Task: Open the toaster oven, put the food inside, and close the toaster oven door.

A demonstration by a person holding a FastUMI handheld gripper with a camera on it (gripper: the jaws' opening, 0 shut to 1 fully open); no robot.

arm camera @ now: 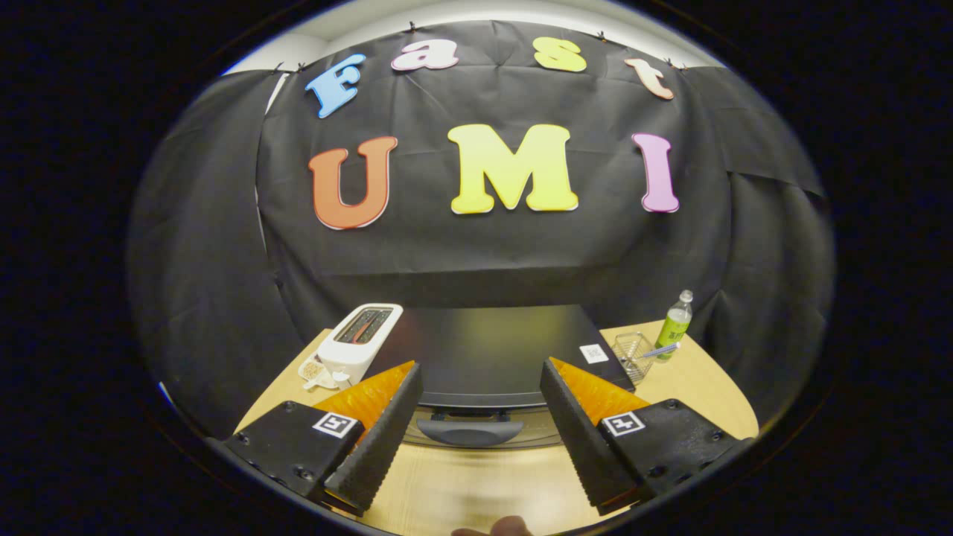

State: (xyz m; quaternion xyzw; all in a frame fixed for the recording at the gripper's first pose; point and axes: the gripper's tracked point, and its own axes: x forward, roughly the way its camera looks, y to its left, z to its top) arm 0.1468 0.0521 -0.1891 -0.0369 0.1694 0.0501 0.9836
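**Gripper open above the toaster oven handle**

Gripper spread wide, nothing between the fingers, nothing gripped. Fingers angled down toward a light wooden table, one to either side of the dark toaster oven.

Toaster oven seen from above and in front: flat black top with a dull sheen, a small white sticker near its right rear corner. Door shut, its curved dark handle lying between the two fingers and just ahead of them, below the oven's front edge. No contact between fingers and handle.

Left of the oven, close beside it: a white slot toaster, slots facing up. At the toaster's foot, a small pale plate with what looks like food, too small to identify.

Right of the oven: a clear wire-like basket or holder, with a green bottle standing upright just beyond it near the table's edge.

At the near edge of the table, below the fingers: a fingertip of the person.
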